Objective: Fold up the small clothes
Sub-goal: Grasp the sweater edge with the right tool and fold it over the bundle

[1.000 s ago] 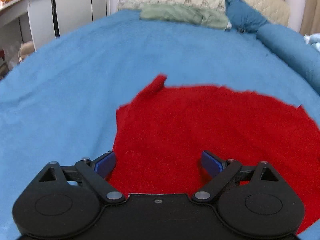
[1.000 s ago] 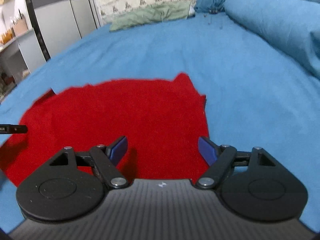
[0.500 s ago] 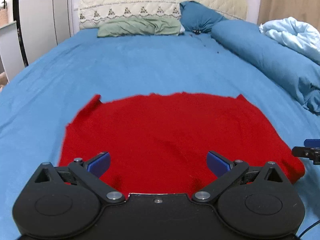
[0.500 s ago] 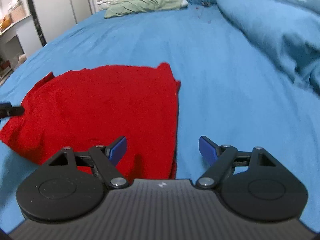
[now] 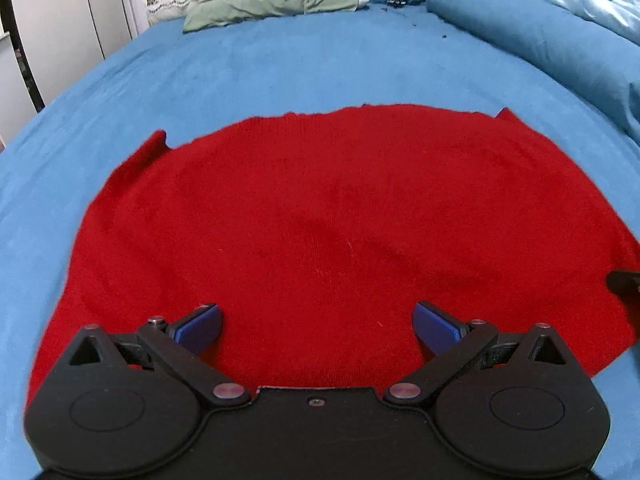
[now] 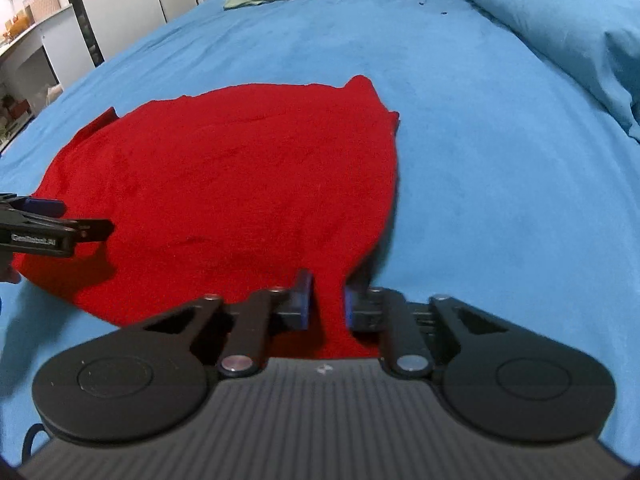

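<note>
moved: right tongs [image 6: 326, 300], wide apart half a second ago, now pinch the red garment's [image 6: 240, 184] near corner.
left tongs [image 5: 316, 324]: spread wide, empty, over garment.
surface: blue bed [image 5: 280, 64]; green cloth [image 5: 272, 2] by headboard.

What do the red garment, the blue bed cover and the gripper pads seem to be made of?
Red garment: probably a fine knit, matte and fuzzy. Blue bed cover: soft napped fabric, suede-like, with brushed shading. Right gripper pads: blue, ribbed, likely rubber or plastic.
</note>
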The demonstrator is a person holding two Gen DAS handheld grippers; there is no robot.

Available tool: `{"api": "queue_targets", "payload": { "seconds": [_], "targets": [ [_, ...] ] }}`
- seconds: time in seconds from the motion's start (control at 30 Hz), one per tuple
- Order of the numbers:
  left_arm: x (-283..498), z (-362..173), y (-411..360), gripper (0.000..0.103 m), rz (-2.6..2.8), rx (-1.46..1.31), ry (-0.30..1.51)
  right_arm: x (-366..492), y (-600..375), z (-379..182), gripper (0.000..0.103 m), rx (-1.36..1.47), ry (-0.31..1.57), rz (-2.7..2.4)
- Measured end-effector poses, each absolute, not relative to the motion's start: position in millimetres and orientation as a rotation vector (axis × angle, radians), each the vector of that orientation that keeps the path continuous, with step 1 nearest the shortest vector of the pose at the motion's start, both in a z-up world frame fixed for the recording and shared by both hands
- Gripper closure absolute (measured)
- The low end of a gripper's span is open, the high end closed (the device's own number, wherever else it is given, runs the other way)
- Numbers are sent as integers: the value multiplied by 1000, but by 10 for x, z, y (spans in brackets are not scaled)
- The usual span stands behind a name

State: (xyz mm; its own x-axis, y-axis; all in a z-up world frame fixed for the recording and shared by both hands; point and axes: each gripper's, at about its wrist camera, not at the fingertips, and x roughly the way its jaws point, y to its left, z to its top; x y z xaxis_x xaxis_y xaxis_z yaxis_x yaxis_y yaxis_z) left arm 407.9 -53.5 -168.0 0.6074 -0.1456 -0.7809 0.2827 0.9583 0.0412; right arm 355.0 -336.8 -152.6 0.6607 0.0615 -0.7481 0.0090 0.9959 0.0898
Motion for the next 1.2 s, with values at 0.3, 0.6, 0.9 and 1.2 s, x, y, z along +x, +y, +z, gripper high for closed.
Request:
{"api": "queue_targets", "payload": {
  "seconds": [0.3,0.6,0.9,1.2],
  "targets": [
    [4190,-1525,-329,0,-267,139,949,3801,-3215,-689,81,340,751,100],
    [3788,-1268,658,0,-263,105,871,4375,-1248,-165,81,192,710,593],
    [3408,-1524,1159,0,-270,20,904,4595,-167,-1286,76,57,952,631],
    [3240,-1244,1224,0,-288,-52,797,4033,-1044,-618,6,121,648,479]
  ]
}}
